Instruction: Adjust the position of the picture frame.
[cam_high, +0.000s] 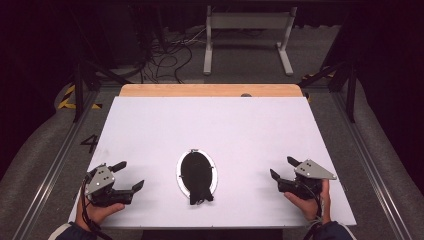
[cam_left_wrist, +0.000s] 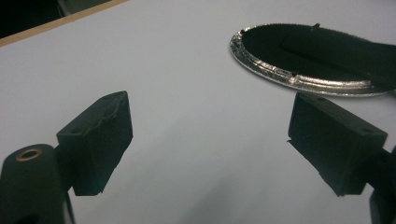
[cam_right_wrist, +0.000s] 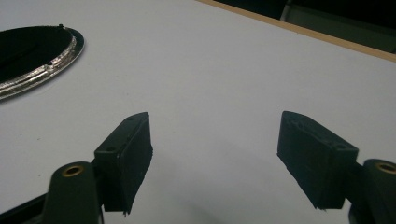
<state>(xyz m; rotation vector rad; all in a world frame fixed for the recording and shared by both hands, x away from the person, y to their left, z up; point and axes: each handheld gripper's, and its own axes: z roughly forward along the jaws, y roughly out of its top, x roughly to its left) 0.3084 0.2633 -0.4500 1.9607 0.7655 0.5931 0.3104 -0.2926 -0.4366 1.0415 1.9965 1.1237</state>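
An oval silver-rimmed dish (cam_high: 180, 180) lies on the white table near its front middle, with a black cloth-like thing (cam_high: 196, 175) in it that spills over the near rim. My left gripper (cam_high: 130, 176) rests low at the front left, open, jaws empty and aimed toward the dish. At the front right my right gripper (cam_high: 283, 167) is open too, with nothing between its jaws. The left gripper view has the dish (cam_left_wrist: 299, 81) at the upper right beyond my left gripper (cam_left_wrist: 210, 144). In the right gripper view the dish rim (cam_right_wrist: 46, 70) sits at the upper left, past my right gripper (cam_right_wrist: 215, 158).
The white table top (cam_high: 215, 125) ends in a wooden strip (cam_high: 210, 90) at the far side. Beyond it stand a white metal frame (cam_high: 247, 35) and loose cables (cam_high: 165, 55) on the floor. Rails run along both sides of the table.
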